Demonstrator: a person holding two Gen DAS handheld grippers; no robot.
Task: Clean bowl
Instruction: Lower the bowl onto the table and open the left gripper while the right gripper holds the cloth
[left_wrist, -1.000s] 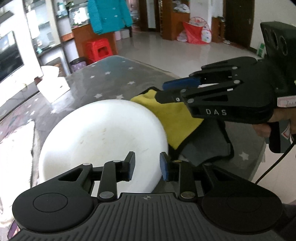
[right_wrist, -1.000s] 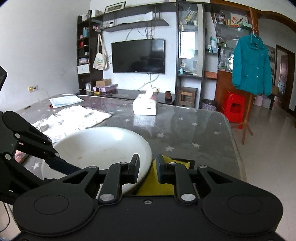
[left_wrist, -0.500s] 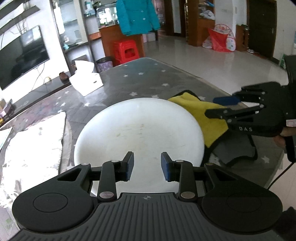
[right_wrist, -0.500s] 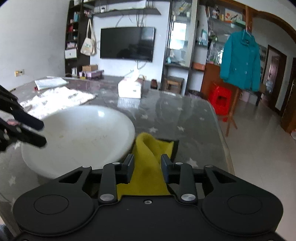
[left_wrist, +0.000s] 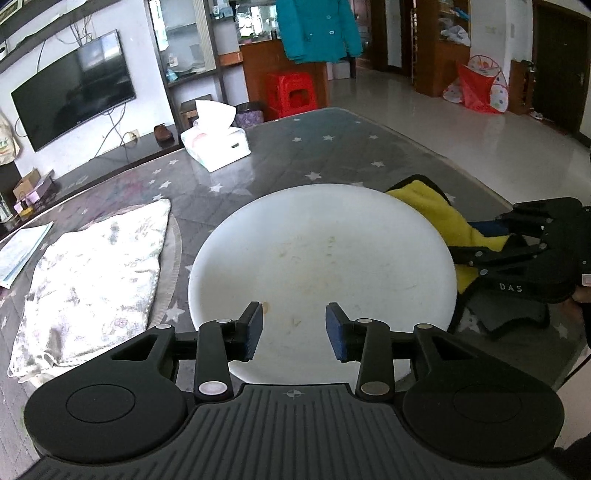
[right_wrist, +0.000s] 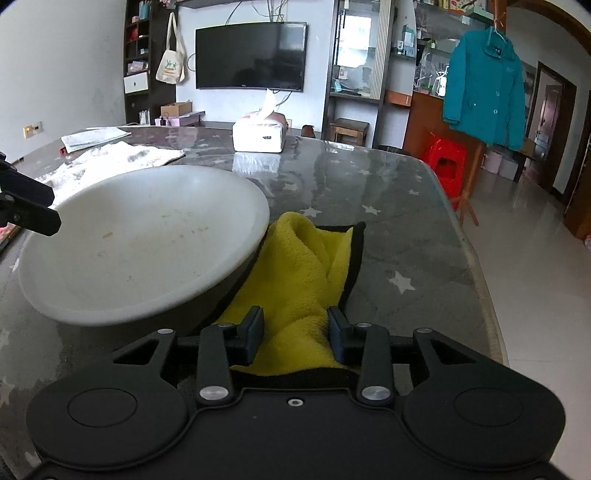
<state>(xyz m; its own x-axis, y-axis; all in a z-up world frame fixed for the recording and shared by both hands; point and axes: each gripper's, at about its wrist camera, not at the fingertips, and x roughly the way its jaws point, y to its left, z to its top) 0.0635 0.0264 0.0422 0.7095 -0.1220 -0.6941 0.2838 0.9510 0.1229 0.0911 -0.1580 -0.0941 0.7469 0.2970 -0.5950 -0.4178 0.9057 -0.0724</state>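
Left tool (left_wrist: 294, 330) – jaws opening, empty, over bowl (left_wrist: 321, 266) | right tool (right_wrist: 295, 332) – opening, straddling yellow cloth (right_wrist: 299, 273), seemingly not pinching | bench (right_wrist: 399, 206)

- The bowl (left_wrist: 321, 266) sits on the table (left_wrist: 332, 147), just ahead of the left gripper (left_wrist: 294, 330), its near rim between the fingers.
- The cloth (right_wrist: 295, 280) lies ahead of and between the right gripper (right_wrist: 295, 334) fingers, tucked under the bowl's rim to their left.
- The tissue box (left_wrist: 216, 142) stands far beyond the bowl.
- A towel (left_wrist: 92, 277) lies left of the left fingers.
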